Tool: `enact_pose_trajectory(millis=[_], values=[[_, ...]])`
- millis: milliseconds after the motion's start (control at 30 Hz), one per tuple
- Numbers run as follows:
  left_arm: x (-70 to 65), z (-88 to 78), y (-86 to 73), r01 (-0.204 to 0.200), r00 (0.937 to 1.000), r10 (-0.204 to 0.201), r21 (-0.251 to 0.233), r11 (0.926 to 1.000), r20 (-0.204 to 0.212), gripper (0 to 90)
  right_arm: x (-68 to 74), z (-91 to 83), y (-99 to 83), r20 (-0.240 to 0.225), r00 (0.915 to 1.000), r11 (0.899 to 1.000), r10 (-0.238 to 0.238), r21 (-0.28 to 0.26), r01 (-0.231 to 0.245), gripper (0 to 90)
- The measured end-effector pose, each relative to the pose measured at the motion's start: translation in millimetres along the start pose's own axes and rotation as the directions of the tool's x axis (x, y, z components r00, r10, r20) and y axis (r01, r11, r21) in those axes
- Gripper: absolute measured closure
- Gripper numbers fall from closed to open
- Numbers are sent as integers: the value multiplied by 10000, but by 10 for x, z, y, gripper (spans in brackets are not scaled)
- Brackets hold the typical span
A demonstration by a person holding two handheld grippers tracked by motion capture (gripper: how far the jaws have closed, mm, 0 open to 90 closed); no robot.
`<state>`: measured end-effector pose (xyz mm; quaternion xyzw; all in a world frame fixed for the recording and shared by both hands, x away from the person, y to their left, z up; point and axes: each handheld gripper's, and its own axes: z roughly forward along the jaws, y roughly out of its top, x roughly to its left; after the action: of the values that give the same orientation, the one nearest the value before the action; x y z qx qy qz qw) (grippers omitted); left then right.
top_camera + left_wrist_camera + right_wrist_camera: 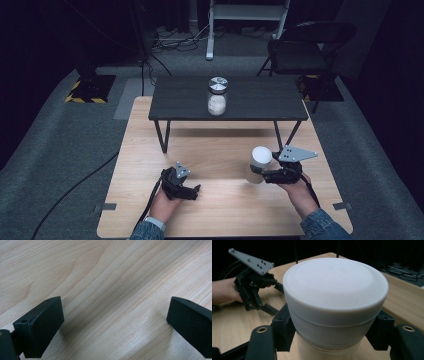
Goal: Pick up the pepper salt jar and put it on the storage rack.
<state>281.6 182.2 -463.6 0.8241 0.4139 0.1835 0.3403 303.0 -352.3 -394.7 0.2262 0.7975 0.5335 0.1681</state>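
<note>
A white-capped, cream-bodied cylindrical container (260,162) stands upright over the front right of the wooden table (215,212). My right gripper (260,173) is shut on it from the right side. In the right gripper view the black jaws clamp the container (335,297) just under its wide white cap. Whether its base touches the wood I cannot tell. My left gripper (193,190) lies low on the table at the front left, open with nothing between its fingers. In the left gripper view the left gripper (115,325) has only bare wood between its spread jaws.
A low black table (260,102) stands across the far half of the wooden table and carries a glass jar (217,96) with a silver lid and white contents. A dark chair (305,50) and cables sit on the floor beyond. The left gripper (253,290) lies behind the container.
</note>
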Motion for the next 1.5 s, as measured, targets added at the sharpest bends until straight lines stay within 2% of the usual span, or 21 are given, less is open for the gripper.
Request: enact_pose_trajectory(millis=[200,567,767,967,1233,1500], values=[[0,-2,2,20,10000,-20,24,10000,6,9,-71,-62,296,149,9999,9998,20,-222,-17,343],[2,-1,3,14,10000,-14,25,10000,14,8,-118,-145,920,464,9985,9979,-306,-555,331,343],[3,3,-1,-7,10000,7,-17,10000,18,8,-172,-111,1261,610,9979,9979,-220,-597,256,343],[7,4,3,5,10000,-5,3,10000,56,8,-235,-1,1571,753,9969,9979,-218,-591,263,343],[7,5,6,23,10000,-24,18,10000,71,7,-338,218,1757,1084,9941,9974,73,-721,5,343],[7,4,6,6,10000,-6,17,10000,63,7,-421,377,1712,1686,9845,9949,486,-953,-328,342]])
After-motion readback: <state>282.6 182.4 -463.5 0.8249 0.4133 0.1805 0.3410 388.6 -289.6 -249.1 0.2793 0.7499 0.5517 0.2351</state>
